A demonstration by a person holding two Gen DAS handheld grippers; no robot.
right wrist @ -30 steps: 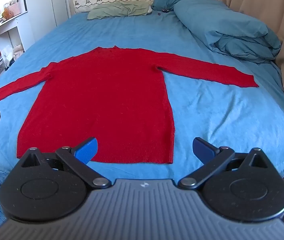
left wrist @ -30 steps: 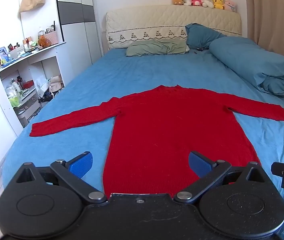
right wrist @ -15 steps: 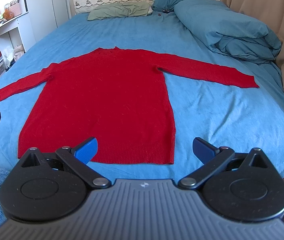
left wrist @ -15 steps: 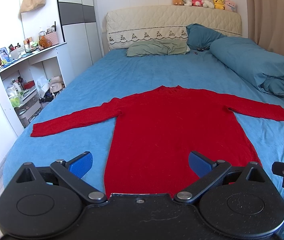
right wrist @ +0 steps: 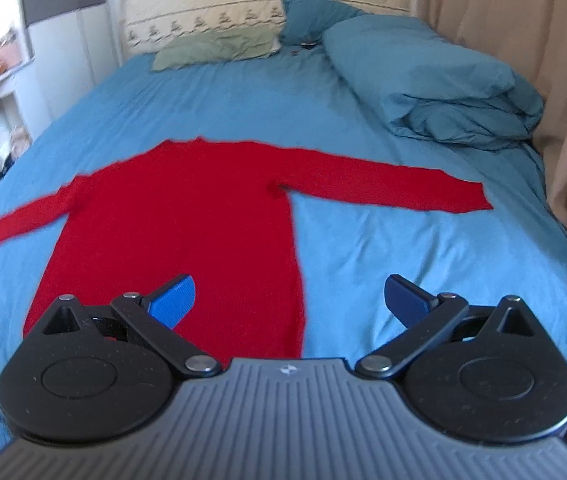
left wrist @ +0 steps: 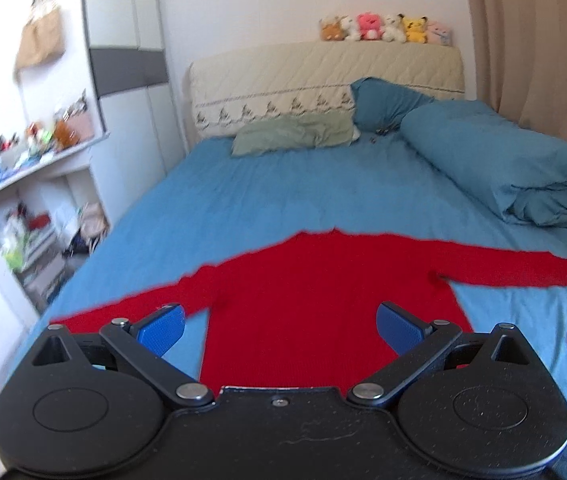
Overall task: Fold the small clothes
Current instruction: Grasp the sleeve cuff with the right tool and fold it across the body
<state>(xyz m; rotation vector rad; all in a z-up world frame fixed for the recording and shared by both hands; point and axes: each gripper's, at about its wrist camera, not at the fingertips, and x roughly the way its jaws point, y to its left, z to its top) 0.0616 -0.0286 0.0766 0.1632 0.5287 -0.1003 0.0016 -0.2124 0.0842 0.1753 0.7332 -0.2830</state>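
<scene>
A red long-sleeved sweater [left wrist: 323, 288] lies flat on the blue bed sheet [left wrist: 283, 188], both sleeves spread out sideways, hem toward me. It also shows in the right wrist view [right wrist: 187, 216]. My left gripper [left wrist: 279, 326] is open and empty, over the sweater's lower left part. My right gripper [right wrist: 289, 300] is open and empty, over the sweater's lower right edge. The hem is hidden behind both gripper bodies.
A folded blue duvet [right wrist: 435, 76] lies at the bed's right. A green pillow [left wrist: 295, 138] and a blue pillow [left wrist: 387, 100] lie by the headboard [left wrist: 323, 80]. White shelves [left wrist: 31, 200] stand left; a beige curtain [right wrist: 523, 40] hangs right.
Both grippers have moved forward over the bed, so the sweater's hem is now hidden under them. Both views are blurred by motion. The sweater has not moved.
</scene>
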